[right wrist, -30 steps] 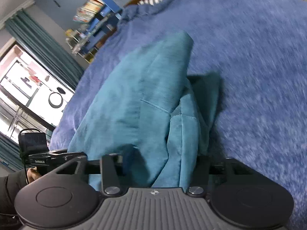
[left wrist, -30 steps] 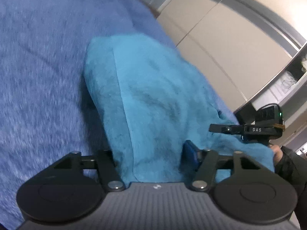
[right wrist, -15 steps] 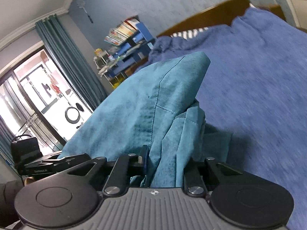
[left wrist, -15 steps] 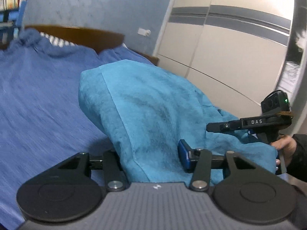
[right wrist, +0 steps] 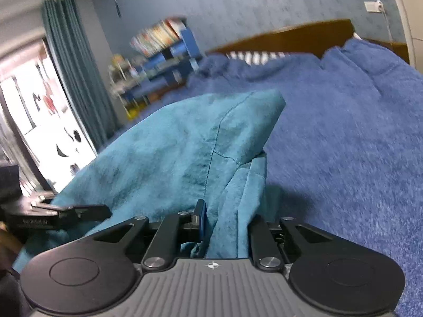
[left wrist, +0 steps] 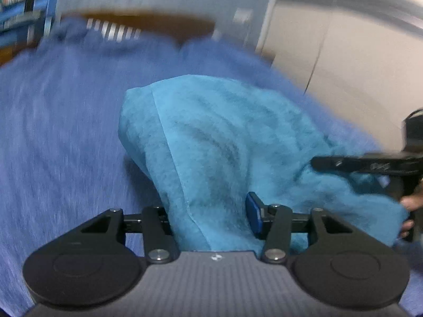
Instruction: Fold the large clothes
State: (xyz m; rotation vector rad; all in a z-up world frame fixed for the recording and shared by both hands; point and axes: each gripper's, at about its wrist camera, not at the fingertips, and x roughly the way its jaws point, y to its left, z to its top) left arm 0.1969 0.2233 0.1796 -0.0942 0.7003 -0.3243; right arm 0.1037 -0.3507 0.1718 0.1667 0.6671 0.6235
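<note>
Right wrist: teal garment (right wrist: 169,158) pinched in right hand-held gripper (right wrist: 224,227).

I see a fuzzy blue bedspread (right wrist: 357,145) against a brown wooden headboard (right wrist: 285,39), a blue bookshelf (right wrist: 169,60) past the bed's far-left corner beside teal curtains (right wrist: 76,74), cream wardrobe doors (left wrist: 343,60) opposite
</note>
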